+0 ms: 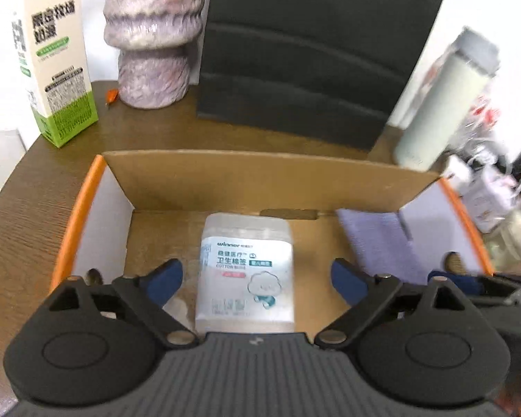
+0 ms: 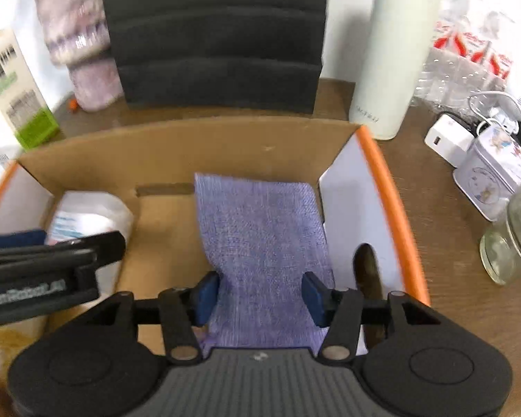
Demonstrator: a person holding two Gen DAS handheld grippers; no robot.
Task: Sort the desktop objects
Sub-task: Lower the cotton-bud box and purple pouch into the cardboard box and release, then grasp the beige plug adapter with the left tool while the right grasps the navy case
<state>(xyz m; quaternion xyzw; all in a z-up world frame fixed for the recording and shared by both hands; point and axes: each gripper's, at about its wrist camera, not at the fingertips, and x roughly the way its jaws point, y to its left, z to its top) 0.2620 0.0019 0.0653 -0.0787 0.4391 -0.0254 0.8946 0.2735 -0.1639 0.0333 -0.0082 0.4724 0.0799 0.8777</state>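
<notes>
A cardboard box (image 1: 260, 166) with orange-edged flaps sits open on the brown table. Inside it, a clear cotton swab box (image 1: 246, 264) with a white label lies on the floor. My left gripper (image 1: 257, 283) is open over it, blue pads wide on either side and clear of it. To the right in the same box lies a purple cloth (image 2: 260, 236), spread flat. My right gripper (image 2: 260, 299) is open, its pads standing at the cloth's two edges and not pinching it. The swab box (image 2: 90, 215) shows at the left, partly behind the left gripper's black frame (image 2: 52, 260).
Behind the box stand a green-and-white carton (image 1: 52, 69), a mottled purple vase (image 1: 153, 34), a dark tiered organizer (image 1: 302, 52) and a pale tumbler (image 2: 392, 52). On the right are a white charger (image 2: 446, 139), a printed tin (image 2: 493, 177), a glass jar (image 2: 510, 243) and plastic packaging (image 2: 469, 52).
</notes>
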